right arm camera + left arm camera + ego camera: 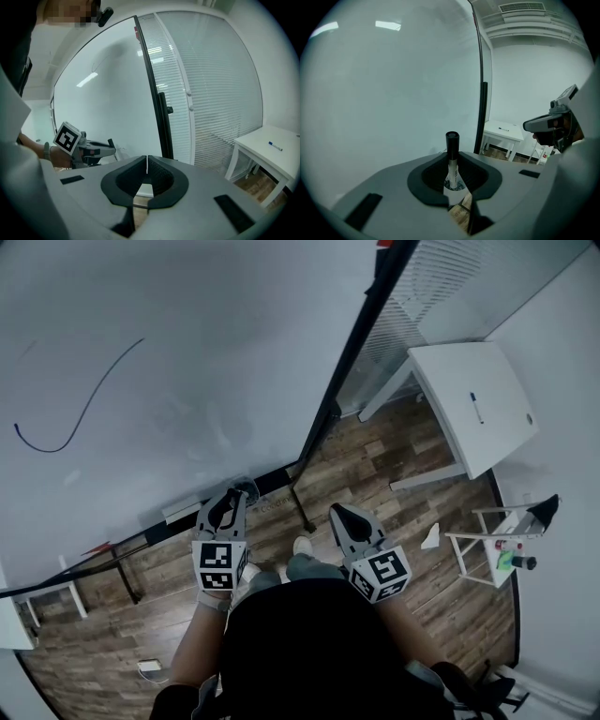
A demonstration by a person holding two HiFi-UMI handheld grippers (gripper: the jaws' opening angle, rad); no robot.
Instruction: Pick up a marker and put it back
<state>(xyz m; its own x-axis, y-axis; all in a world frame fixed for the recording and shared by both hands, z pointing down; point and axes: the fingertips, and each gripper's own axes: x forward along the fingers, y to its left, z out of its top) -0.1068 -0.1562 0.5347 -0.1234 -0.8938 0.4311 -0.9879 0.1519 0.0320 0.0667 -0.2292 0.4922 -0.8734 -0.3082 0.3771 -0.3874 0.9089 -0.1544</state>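
Observation:
My left gripper (452, 182) is shut on a marker (452, 161) with a white body and a black cap; the marker stands upright out of the jaws, facing the whiteboard (384, 93). In the head view the left gripper (232, 501) is low in front of the whiteboard (187, 343), which bears a curved blue line (80, 418). My right gripper (343, 516) hangs beside it over the wood floor. In its own view the right gripper (147, 171) is shut with nothing between the jaws. The left gripper (86, 150) also shows at the left of the right gripper view.
A white table (487, 427) stands to the right with a blue marker (476, 407) lying on it. A small white stand (495, 549) with bottles is near the right wall. A black frame post (347, 362) edges the whiteboard beside window blinds (206, 84).

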